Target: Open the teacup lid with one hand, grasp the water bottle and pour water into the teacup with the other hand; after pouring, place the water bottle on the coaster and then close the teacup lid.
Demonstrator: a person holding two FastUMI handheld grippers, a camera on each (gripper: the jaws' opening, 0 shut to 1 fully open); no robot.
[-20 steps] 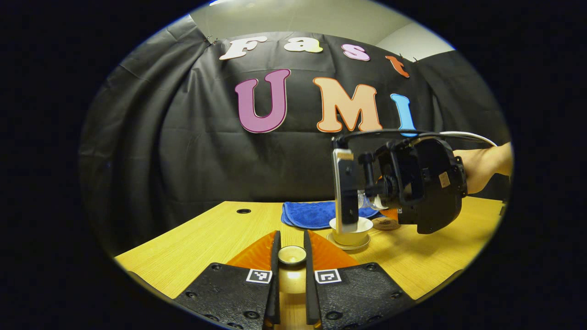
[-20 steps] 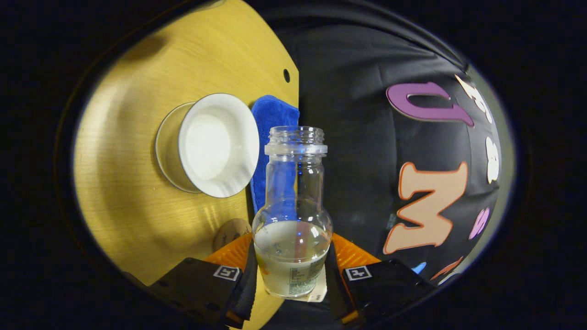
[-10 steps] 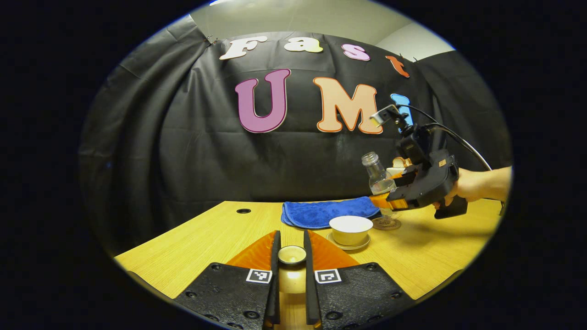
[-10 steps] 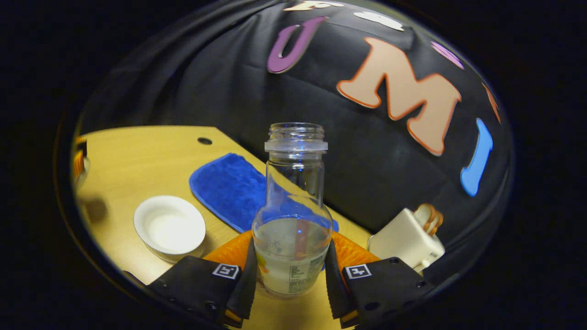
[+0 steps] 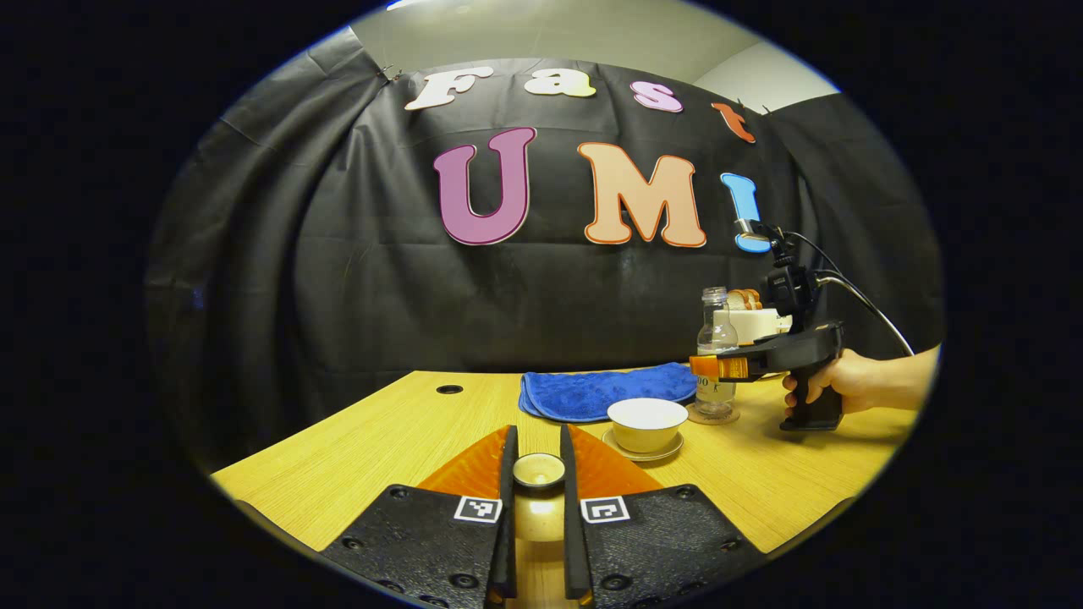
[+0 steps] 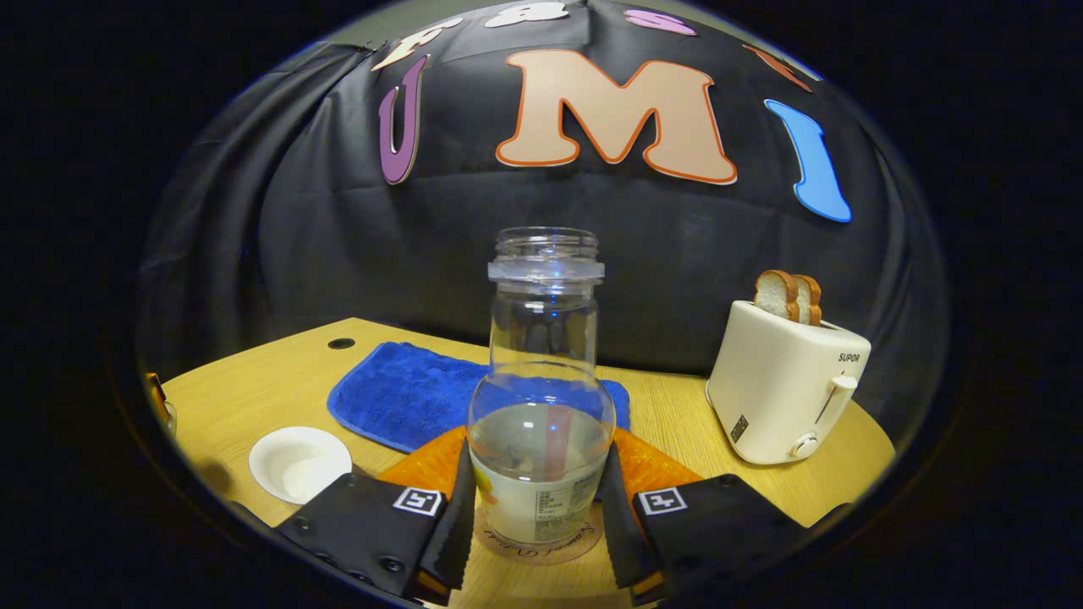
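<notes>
Item: clear glass water bottle point(image 6: 541, 397), open-mouthed and about a third full, upright with its long axis vertical, its base on or just above the round brown coaster point(image 6: 541, 541) on the wooden counter point(image 6: 677, 423); my right tool point(image 6: 541, 516) clamps both fingers on its lower body. Item: small round teacup lid point(image 5: 539, 470), held narrow between the fingers of my left tool point(image 5: 539, 482), low over the counter. The open white teacup point(image 5: 647, 423) on its saucer stands ahead and right of that lid, just beside the coaster, so I judge the left tool nearer for closing.
</notes>
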